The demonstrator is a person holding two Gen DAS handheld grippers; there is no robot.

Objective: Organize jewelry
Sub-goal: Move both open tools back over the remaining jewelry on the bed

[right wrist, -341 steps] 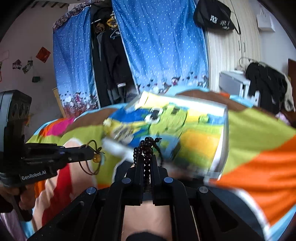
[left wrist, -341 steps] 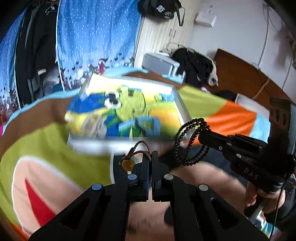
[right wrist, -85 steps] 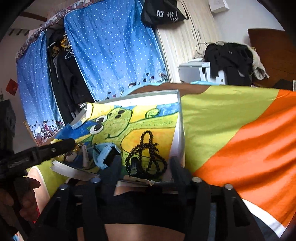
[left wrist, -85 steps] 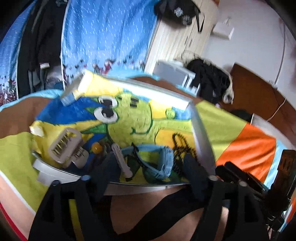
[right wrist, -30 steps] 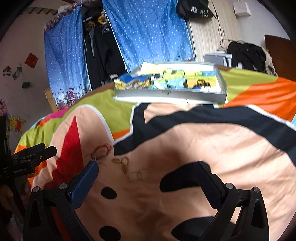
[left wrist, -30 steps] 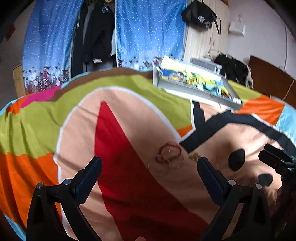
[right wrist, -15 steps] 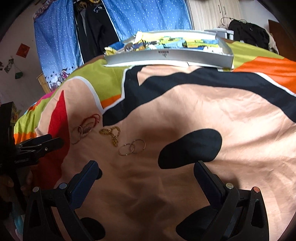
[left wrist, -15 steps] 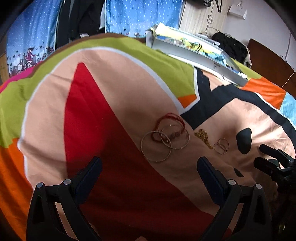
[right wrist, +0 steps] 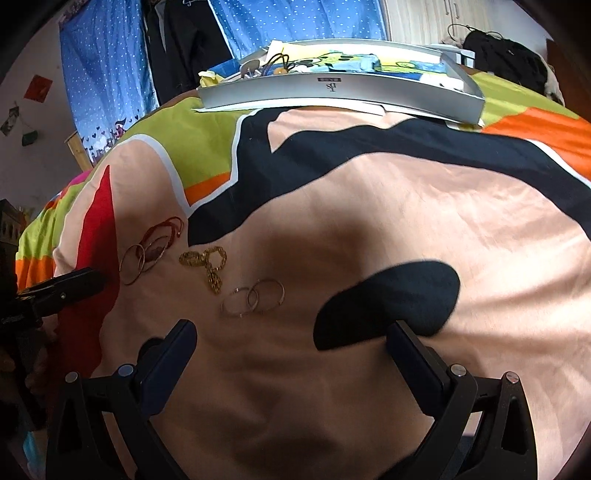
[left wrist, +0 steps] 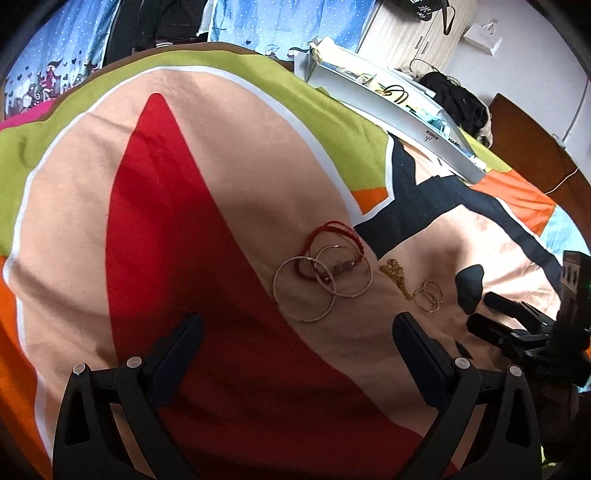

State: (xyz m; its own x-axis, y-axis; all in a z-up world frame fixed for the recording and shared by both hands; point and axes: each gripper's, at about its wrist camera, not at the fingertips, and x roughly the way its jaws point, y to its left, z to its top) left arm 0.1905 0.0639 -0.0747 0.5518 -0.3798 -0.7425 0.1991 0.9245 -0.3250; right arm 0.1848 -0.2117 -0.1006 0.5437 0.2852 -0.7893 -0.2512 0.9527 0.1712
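Spread wide and holding nothing: left gripper (left wrist: 297, 334), black fingers low over the colourful patterned bedspread (left wrist: 207, 155), hovering just short of a small cluster of jewelry. Lying on the peach and red fabric: two large thin silver bangles (left wrist: 321, 284) overlapping each other, tangled with a red braided cord bracelet (left wrist: 334, 230) threaded with a few dull pink beads. Just to the right, a crumpled gold chain (left wrist: 397, 275), then a pair of small thin silver hoop rings (left wrist: 428, 296) overlapping one another, near a black blob of the print. Equally wide open and empty: right gripper (right wrist: 291, 341), poised above the bedspread with the small hoops (right wrist: 255, 296) just beyond its left finger, the gold chain (right wrist: 207, 264) a little further, the bangles and red cord (right wrist: 151, 251) furthest left. Seen at the left edge of the right wrist view, the other gripper's black finger pointing toward the bangles. At the far side of the bed, well apart from the loose pieces, a shallow silver-walled tray (right wrist: 332, 92) with a yellow, green and blue cartoon lining, holding several small items too indistinct to name. Behind, blue dotted curtains (right wrist: 295, 18) and dark hanging clothes (right wrist: 192, 40).
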